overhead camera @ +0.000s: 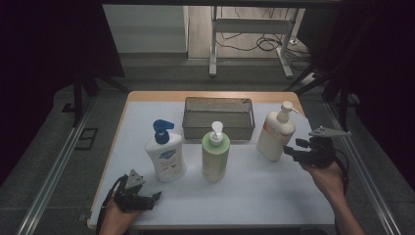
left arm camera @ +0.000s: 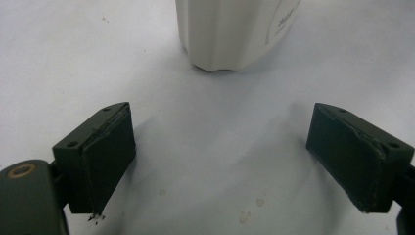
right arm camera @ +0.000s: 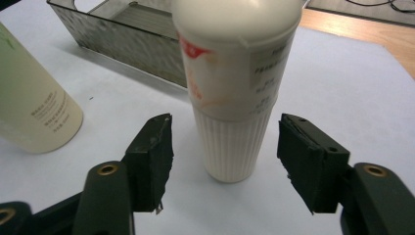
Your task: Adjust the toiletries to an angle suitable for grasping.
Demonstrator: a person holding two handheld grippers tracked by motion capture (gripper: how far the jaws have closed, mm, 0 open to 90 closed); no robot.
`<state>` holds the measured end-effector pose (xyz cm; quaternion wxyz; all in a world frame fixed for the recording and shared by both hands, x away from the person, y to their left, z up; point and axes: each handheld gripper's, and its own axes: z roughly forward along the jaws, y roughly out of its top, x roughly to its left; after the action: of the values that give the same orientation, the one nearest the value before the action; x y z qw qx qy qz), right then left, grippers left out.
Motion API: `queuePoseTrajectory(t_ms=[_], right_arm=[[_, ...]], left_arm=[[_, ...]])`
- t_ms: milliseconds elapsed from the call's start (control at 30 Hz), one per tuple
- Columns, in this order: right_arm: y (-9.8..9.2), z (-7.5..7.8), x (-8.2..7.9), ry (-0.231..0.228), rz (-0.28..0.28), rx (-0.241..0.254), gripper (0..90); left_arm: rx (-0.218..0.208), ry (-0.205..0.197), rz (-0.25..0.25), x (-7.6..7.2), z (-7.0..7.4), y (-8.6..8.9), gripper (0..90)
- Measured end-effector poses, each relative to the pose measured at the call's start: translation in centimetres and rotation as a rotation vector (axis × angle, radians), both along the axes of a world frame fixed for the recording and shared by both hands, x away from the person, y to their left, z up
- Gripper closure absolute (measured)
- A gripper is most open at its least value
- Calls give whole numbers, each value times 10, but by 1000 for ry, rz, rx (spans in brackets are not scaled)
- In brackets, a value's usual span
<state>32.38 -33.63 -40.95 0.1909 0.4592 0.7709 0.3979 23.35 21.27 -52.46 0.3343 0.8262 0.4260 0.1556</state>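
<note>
Now right gripper (right arm camera: 222, 161) standing at lower centre of its own view, jaws spread partway, gripping nothing; pads clear of white-and-orange pump bottle (right arm camera: 235, 93) sitting between them, likely lining up grasp on ribbed lower body. In high view, bottle (overhead camera: 275, 131) standing upright at right of table (overhead camera: 274, 196), just beside mesh basket (overhead camera: 218, 117), probable drop spot. Left gripper (overhead camera: 147, 199) resting at lower left, jaws wide, empty, facing blue-pump bottle (overhead camera: 165, 152). Green bottle (overhead camera: 216, 154) standing at centre.
</note>
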Motion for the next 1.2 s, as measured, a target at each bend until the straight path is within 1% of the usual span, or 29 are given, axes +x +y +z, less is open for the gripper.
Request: queuePoseTrajectory(t_ms=[167,233,400,467,767,967,1067,1167,1200], right_arm=[[2,5,9,3,3,-1,288],[3,7,14,-14,6,-10,263],[6,10,22,-20,15,-18,243],[8,11,26,-22,20,-15,240],[19,13,41,-25,26,-36,234],[26,10,49,-23,32,-26,239],[28,8,52,-22,29,-34,241],[29,5,55,-11,28,-39,244],[29,4,56,-14,24,-46,258]], left_arm=[[0,0,0,0,0,0,107],[0,0,0,0,0,0,107],[0,0,0,0,0,0,107],[0,0,0,0,0,0,107],[0,1,0,0,0,0,107],[0,0,0,0,0,0,107],[0,0,0,0,0,0,107],[0,0,0,0,0,0,107],[0,0,0,0,0,0,107]])
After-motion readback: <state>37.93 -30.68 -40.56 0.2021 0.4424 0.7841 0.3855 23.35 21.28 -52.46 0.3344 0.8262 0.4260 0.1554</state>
